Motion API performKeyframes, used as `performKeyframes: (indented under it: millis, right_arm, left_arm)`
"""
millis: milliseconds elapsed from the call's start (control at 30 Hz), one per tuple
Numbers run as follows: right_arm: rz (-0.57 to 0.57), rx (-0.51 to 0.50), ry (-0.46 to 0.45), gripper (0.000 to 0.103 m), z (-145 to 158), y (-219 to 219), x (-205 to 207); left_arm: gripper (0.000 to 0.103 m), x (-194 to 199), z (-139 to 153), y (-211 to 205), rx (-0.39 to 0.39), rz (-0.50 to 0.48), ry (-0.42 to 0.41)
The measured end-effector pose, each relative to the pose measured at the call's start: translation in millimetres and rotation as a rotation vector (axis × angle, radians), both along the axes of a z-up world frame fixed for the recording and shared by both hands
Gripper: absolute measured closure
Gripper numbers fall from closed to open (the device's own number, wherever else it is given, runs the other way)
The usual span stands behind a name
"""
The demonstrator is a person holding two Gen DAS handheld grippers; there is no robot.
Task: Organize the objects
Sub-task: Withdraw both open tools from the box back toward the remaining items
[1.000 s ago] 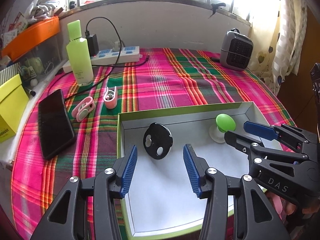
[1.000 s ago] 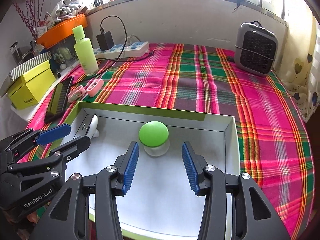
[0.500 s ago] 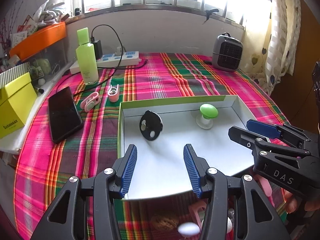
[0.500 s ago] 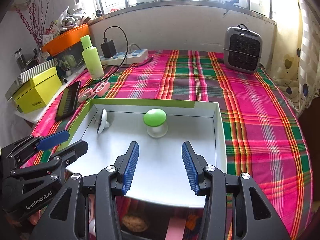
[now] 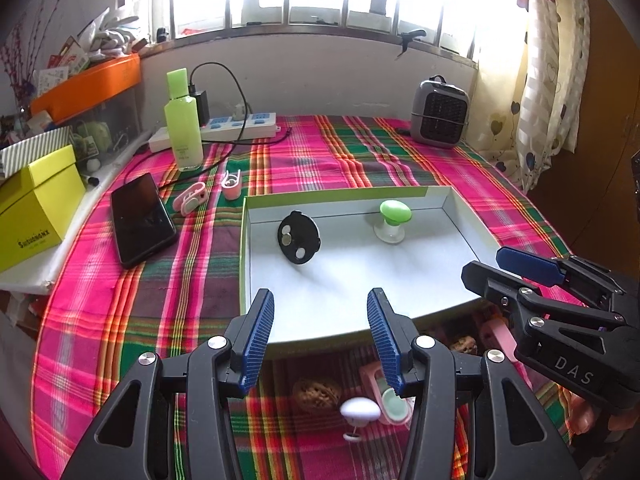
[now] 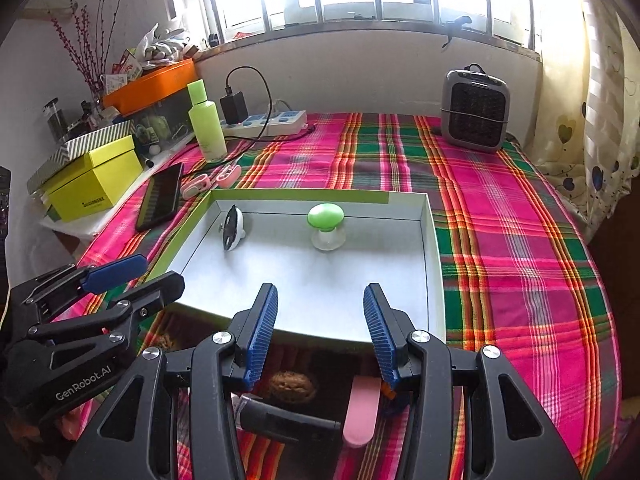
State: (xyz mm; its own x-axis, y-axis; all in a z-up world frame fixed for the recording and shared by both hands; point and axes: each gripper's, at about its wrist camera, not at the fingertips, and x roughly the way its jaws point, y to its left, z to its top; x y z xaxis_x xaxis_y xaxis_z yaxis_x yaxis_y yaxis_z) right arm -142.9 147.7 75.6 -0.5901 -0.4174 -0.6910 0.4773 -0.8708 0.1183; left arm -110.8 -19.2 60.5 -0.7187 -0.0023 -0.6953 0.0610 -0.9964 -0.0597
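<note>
While you hold the left gripper (image 5: 320, 332) open and empty above the near edge of the tray (image 5: 245, 256), its view shows a black disc (image 5: 299, 237) and a green knob (image 5: 394, 216) already inside; a walnut (image 5: 316, 394), a white knob (image 5: 360, 411) and a pink case (image 5: 390, 394) wait on the cloth below. From the right, your right gripper (image 6: 320, 332) gapes empty too, with a walnut (image 6: 291, 386), a pink strip (image 6: 362, 410) and a black stick (image 6: 288, 420) unsorted. Plenty left, I'd judge.
</note>
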Motion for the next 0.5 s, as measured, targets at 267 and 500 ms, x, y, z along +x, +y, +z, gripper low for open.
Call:
performKeyframes:
  millis: [267, 500]
  right_arm:
    - [0.012, 0.0, -0.002, 0.057, -7, 2, 18]
    - [0.021, -0.004, -0.004, 0.057, -14, 14, 33]
  left_arm:
    - [0.055, 16, -4, 1, 0.01, -0.007, -0.005]
    - [0.056, 29, -12, -7, 0.033, 0.007, -0.019]
